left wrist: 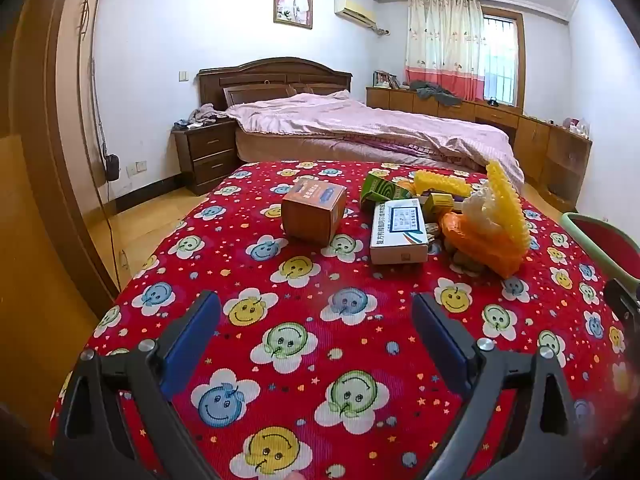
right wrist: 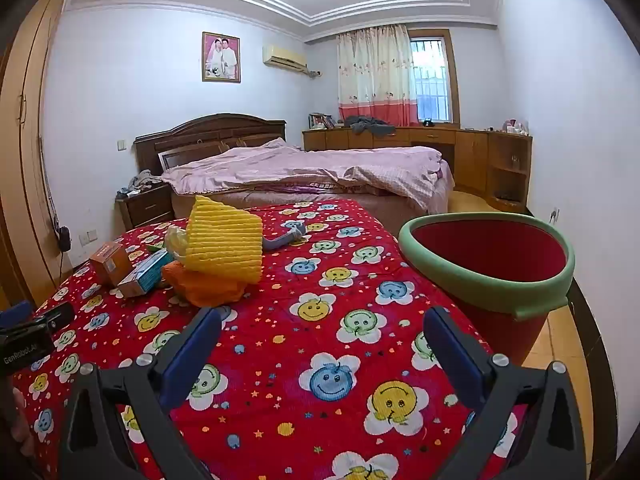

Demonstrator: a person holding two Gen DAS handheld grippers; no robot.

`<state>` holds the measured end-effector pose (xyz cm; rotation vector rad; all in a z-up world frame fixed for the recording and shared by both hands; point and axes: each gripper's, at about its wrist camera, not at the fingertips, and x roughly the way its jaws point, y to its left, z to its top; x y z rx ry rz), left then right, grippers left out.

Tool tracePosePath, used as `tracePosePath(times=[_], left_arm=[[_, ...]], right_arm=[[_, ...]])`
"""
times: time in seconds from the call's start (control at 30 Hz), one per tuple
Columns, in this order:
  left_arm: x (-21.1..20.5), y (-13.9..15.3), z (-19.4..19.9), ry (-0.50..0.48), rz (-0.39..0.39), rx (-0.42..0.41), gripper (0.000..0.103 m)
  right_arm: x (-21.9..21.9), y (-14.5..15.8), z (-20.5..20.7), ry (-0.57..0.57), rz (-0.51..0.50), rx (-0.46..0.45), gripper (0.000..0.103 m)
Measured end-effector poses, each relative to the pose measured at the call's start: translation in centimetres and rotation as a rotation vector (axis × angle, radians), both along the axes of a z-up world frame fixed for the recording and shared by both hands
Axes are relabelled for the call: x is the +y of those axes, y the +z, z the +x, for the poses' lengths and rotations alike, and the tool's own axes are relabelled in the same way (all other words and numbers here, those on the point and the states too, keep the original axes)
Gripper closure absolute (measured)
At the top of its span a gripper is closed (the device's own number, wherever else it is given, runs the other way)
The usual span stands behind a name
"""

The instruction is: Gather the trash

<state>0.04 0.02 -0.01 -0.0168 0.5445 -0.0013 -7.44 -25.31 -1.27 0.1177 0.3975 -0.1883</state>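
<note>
Left gripper (left wrist: 316, 312) jaws spread wide, nothing between them, hovering over the red smiley-face cloth (left wrist: 304, 360). Right gripper (right wrist: 322, 330) likewise wide apart and empty. Trash pile sits ahead on the cloth: brown box (left wrist: 313, 213) ahead of the left fingers, slightly left of centre; white medicine box (left wrist: 398, 230) ahead-right, long axis running away from the camera. Yellow foam sheet (right wrist: 224, 246) on the orange mesh (right wrist: 208, 282) lies ahead-left of the right fingers, probably the nearest item for that hand. Red bin with green rim (right wrist: 486, 278) stands beside the cloth edge, right side, well apart from the pile.
</note>
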Motion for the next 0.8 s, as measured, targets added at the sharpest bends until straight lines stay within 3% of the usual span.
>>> tracePosePath(times=[0.8], left_arm=[[0.02, 0.01, -0.02, 0.0, 0.003, -0.008, 0.007]], right_arm=[[-0.03, -0.02, -0.02, 0.0, -0.001, 0.001, 0.0]])
